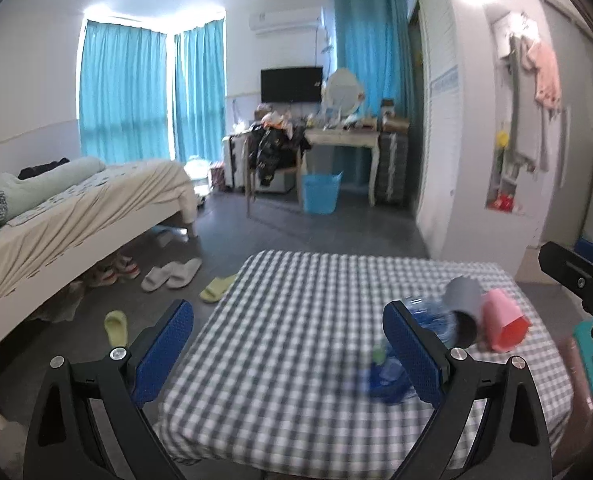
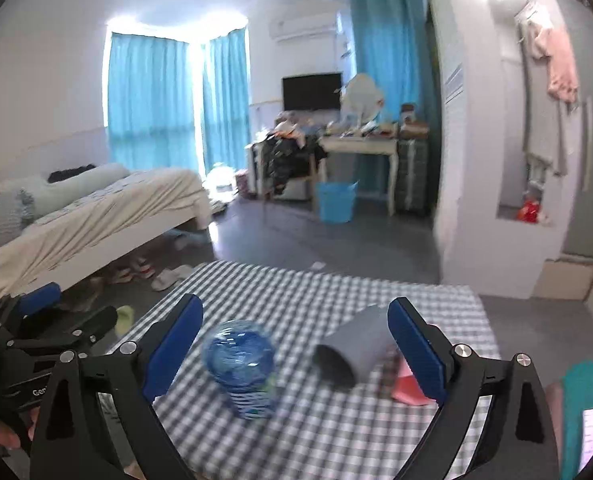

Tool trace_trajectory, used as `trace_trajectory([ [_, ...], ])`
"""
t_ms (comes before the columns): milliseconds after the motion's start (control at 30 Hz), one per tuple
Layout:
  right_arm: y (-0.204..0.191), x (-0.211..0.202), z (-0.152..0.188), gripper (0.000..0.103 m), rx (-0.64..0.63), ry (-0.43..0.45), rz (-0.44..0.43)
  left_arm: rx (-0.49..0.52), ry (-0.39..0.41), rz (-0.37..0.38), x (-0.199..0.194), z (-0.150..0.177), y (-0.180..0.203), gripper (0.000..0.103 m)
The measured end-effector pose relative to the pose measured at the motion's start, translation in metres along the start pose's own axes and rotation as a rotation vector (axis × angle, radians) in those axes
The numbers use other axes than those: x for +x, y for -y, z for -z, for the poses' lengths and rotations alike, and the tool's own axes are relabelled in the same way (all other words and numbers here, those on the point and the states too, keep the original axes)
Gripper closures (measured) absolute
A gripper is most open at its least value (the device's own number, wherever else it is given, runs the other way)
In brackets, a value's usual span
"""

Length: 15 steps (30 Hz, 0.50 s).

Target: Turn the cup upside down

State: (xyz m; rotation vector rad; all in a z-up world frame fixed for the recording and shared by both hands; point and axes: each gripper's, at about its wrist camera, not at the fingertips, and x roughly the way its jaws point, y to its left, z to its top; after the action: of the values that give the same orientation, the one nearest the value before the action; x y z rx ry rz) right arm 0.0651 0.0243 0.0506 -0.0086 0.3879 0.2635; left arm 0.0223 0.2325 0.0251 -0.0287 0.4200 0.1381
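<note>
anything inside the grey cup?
The grey cup lies on its side on the checked cloth, mouth toward the cameras. Its inside looks dark, with nothing visible; blur and shadow hide the bottom.

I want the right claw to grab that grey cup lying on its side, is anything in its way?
Nothing visible blocks it. The grey cup lies on the checked table, just inside the open right claw. The blue water bottle lies left of the cup, the pink cup right of it, behind the right finger.
</note>
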Motion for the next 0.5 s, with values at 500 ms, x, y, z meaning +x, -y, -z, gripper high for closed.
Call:
trace_trajectory([
  [500,0.004,-0.044,0.056,0.006,-0.015,-0.056,0.041,-0.042,0.052,0.085,-0.035,0.036,0.011,0.005],
])
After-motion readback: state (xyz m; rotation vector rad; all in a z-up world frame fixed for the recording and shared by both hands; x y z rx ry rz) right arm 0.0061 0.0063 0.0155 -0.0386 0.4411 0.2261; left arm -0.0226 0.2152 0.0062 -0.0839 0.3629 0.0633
